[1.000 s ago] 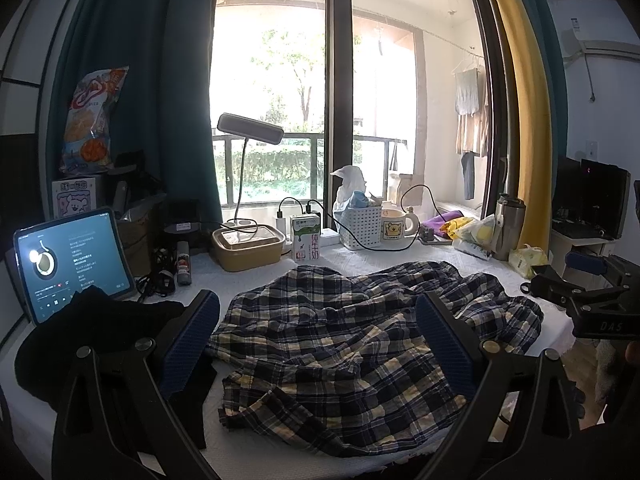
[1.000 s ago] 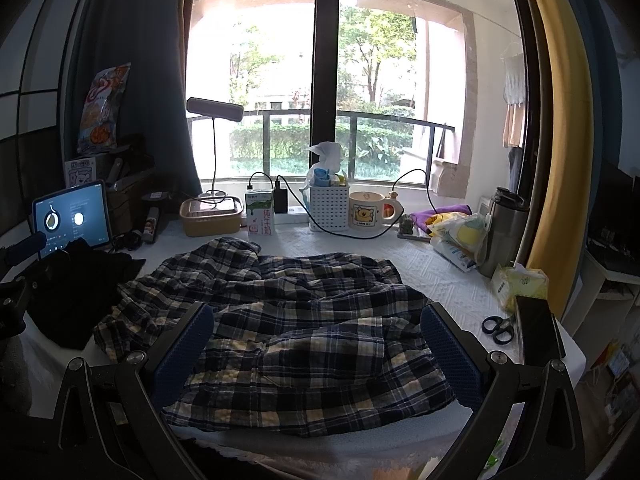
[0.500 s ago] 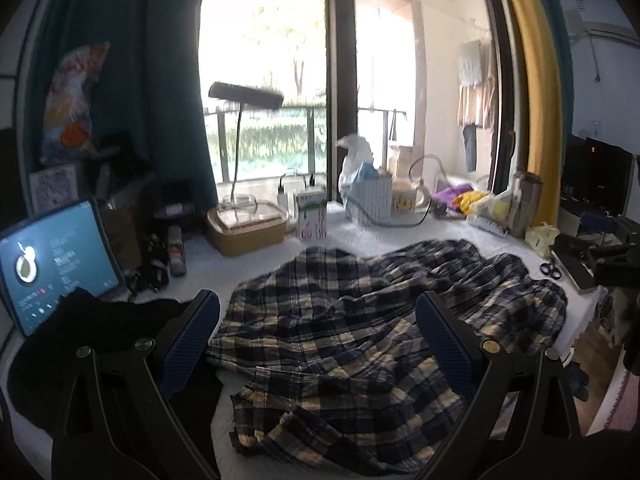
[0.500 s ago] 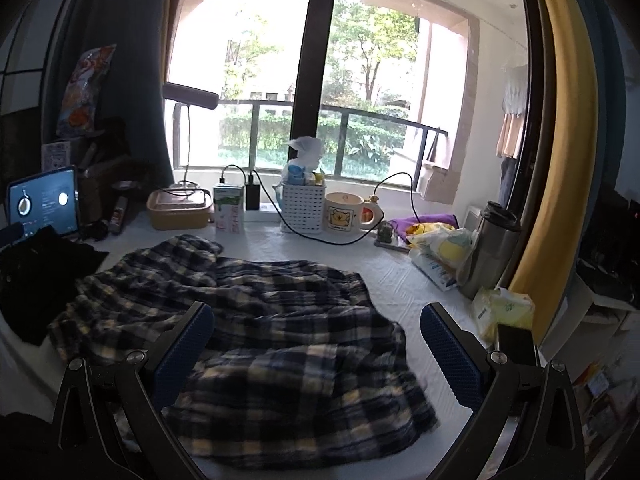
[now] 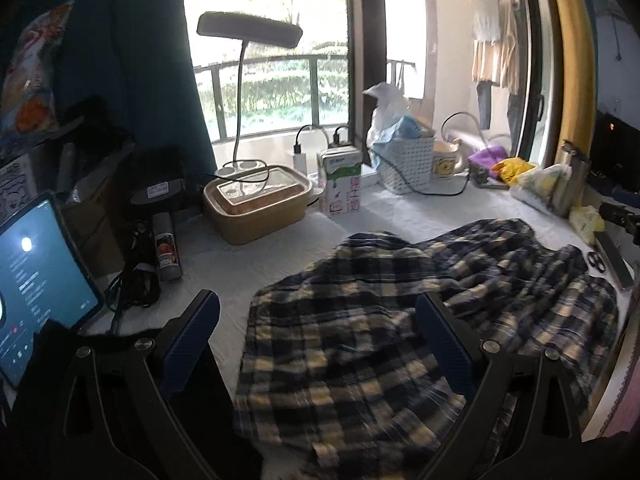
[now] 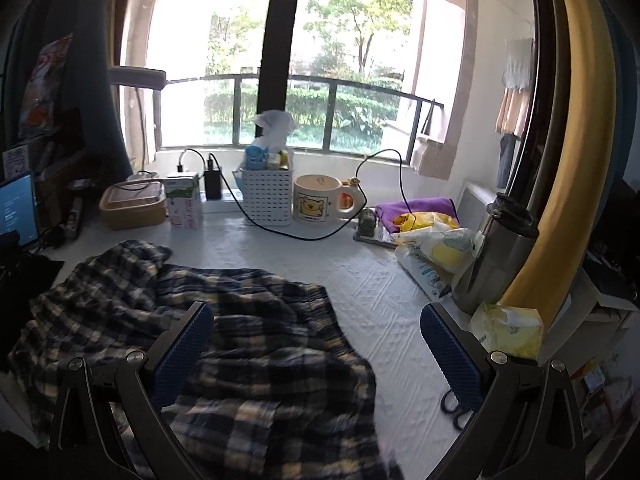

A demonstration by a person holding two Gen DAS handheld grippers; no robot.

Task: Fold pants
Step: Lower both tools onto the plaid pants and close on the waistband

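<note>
Your plaid pants (image 5: 400,340) are lying rumpled and unfolded on the white bench (image 6: 372,280), spread between both cameras. Your left hand-held gripper (image 5: 318,334) has its fingers spread wide over the fabric with nothing in them, and your right hand-held gripper (image 6: 316,340) is just as wide and empty, near the scissors (image 6: 454,406). There's a mug (image 6: 320,200) by the window.
</note>
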